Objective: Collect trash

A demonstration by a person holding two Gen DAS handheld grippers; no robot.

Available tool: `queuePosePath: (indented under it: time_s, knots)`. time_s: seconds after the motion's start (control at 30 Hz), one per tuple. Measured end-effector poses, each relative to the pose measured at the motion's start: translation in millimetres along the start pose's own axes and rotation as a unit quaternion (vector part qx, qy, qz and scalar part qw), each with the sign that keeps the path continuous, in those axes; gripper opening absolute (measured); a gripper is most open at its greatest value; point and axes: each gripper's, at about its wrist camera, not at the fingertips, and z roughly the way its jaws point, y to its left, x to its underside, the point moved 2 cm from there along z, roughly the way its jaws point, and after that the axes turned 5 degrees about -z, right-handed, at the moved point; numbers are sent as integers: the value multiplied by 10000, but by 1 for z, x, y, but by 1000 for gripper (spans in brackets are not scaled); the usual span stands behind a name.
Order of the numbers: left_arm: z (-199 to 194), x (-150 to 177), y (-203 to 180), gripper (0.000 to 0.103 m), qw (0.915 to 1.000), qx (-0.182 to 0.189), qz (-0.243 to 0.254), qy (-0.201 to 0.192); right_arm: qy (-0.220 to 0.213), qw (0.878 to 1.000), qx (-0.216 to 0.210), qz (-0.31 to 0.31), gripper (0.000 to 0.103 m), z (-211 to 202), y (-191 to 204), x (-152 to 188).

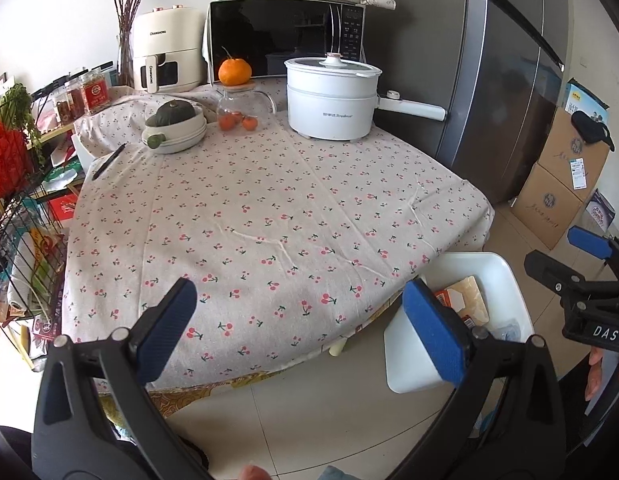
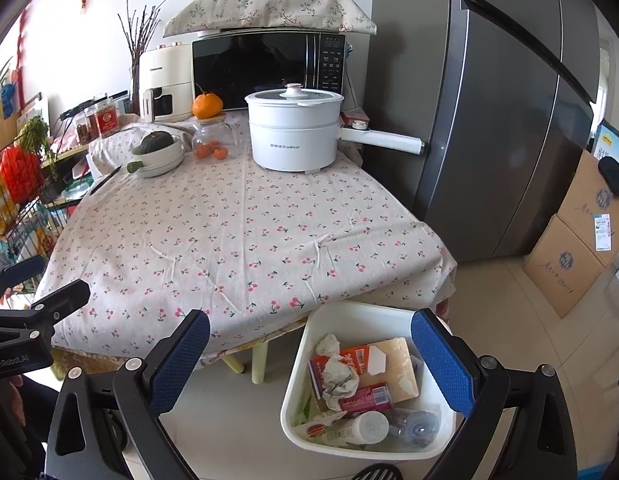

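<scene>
Jaws of both the left gripper (image 1: pixel 297 328) and right gripper (image 2: pixel 309 360) gape wide, empty. Light, crushable trash (image 2: pixel 349 376) fills the white bin (image 2: pixel 305 344) on the floor below the desk's (image 2: pixel 229 232) near right corner; pinch gently.

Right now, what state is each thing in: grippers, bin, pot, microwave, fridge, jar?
left gripper: open, empty
right gripper: open, empty
white bin: on floor, holds trash
electric pot: lid on
microwave: door shut, cloth on top
fridge: doors shut
glass jar: lidded, orange on top
</scene>
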Motion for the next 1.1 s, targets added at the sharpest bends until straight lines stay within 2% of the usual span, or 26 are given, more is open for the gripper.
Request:
queuePosePath:
  time_s: [0.17, 0.4, 0.6, 1.1]
  knots:
    - [0, 3, -1, 102, 9996, 4, -245, 121, 29, 10000, 30, -17, 102, 2, 1, 2]
    - [3, 11, -12, 102, 9994, 14, -149, 298, 49, 10000, 71, -5, 102, 3, 0, 3]
    - [3, 12, -14, 102, 9993, -121, -143, 322, 100, 9999, 87, 11, 102, 5, -2, 4]
    - [1, 12, -19, 102, 9996, -90, -98, 259, 207, 9997, 102, -9, 102, 11, 0, 6]
